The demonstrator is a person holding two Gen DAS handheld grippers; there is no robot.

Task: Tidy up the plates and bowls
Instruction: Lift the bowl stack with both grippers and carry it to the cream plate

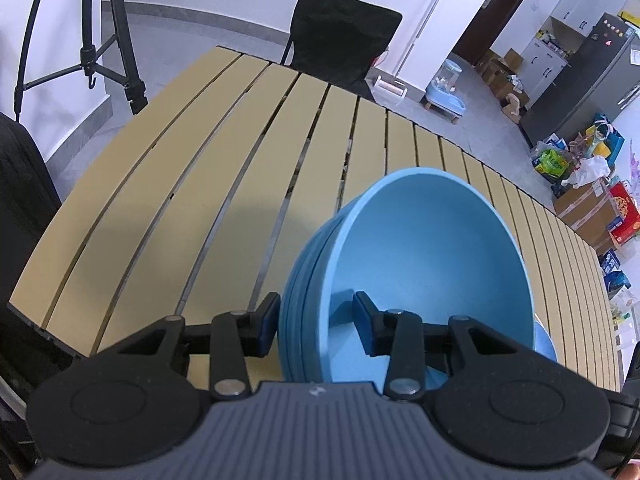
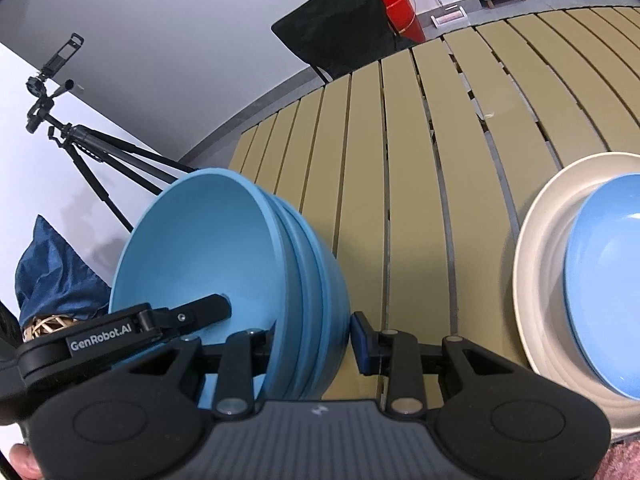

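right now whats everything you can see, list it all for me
blue bowls: nested stack, count unclear, gripped at both rims
cream plates: stack, count unclear, table, right
blue dish: one, on the cream plates
slatted table: one, tan
chair: one, black, far side of table
tripod: one, black, on the floor left of the table
red bucket: one, behind chair
fridge: one, grey, far right
left tongs: shut on the bowls' rim
right tongs: shut on the opposite rim
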